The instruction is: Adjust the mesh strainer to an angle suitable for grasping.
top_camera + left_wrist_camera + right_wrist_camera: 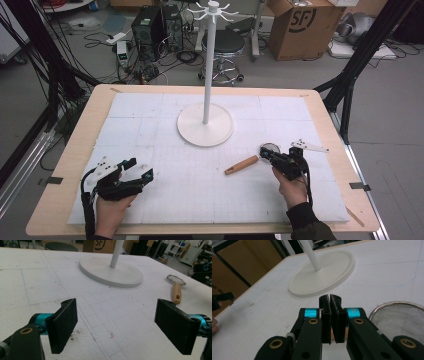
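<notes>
The right claw (266, 154) has its jaws pressed together, a sliver of wooden handle showing just beneath them, beside the mesh bowl of a small strainer (249, 161) lying on the white surface (200, 195) at near right. The left claw (136, 169) sits at near left with jaws spread wide, holding nothing. Farther off, mid-surface, stands a white rack (206, 125) on a round base.

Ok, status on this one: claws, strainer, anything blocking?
Left claw open, empty. Right claw shut beside strainer, nothing visibly held. Stand behind, path clear.
</notes>
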The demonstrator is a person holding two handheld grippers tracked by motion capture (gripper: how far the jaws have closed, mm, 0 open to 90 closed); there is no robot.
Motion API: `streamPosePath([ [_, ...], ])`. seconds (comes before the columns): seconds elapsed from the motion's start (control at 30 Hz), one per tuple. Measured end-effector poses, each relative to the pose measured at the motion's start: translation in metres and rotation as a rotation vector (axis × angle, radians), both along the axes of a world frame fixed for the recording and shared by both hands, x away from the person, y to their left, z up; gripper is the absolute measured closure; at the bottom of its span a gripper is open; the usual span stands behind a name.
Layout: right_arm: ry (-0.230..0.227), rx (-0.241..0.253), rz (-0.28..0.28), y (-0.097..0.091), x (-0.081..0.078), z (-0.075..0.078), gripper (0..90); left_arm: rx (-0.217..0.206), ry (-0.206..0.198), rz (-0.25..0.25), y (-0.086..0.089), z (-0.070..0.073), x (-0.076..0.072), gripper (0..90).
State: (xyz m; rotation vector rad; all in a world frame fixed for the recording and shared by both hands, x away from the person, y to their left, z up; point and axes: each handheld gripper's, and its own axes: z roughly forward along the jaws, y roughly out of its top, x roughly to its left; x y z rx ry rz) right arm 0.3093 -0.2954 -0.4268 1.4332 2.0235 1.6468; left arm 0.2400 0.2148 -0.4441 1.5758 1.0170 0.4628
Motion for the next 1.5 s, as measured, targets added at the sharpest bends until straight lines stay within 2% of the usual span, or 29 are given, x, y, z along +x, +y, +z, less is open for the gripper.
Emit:
streamPosePath([
  [0.07,0.004,0.007,0.003,0.000,0.004,0.000,87.5,0.000,-0.002,-0.004,-0.001,0.000,0.000,19.1],
  [0.27,0.057,-0.013,0.012,0.004,0.020,-0.003,89.1,0.007,-0.003,-0.008,-0.002,0.000,0.000,19.2],
  [0.33,0.075,-0.027,0.006,0.004,0.026,-0.007,89.1,0.007,-0.002,-0.008,-0.002,0.000,0.000,19.3],
  [0.43,0.127,-0.050,-0.002,0.004,0.035,-0.015,89.1,0.008,-0.006,-0.011,-0.003,0.000,0.000,19.4],
  [0.73,0.193,-0.112,0.000,0.011,0.050,-0.028,89.2,0.006,-0.005,-0.014,-0.002,0.000,-0.001,19.6],
  [0.83,0.196,-0.143,-0.001,0.013,0.051,-0.028,89.2,0.002,-0.007,-0.014,-0.003,0.000,-0.001,19.7],
  [0.93,0.213,-0.152,-0.010,0.013,0.051,-0.028,89.3,0.001,-0.007,-0.014,-0.003,0.000,-0.002,19.7],
  [1.07,0.251,-0.133,-0.012,0.011,0.052,-0.030,89.3,0.004,-0.003,-0.014,-0.003,0.000,-0.002,19.7],
  [1.3,0.254,-0.162,-0.020,0.010,0.050,-0.030,89.4,-0.002,-0.008,-0.015,-0.001,0.002,-0.005,19.7],
  [1.5,0.262,-0.193,-0.019,0.011,0.043,-0.027,89.4,-0.007,-0.010,-0.005,0.001,0.002,-0.007,19.8],
])
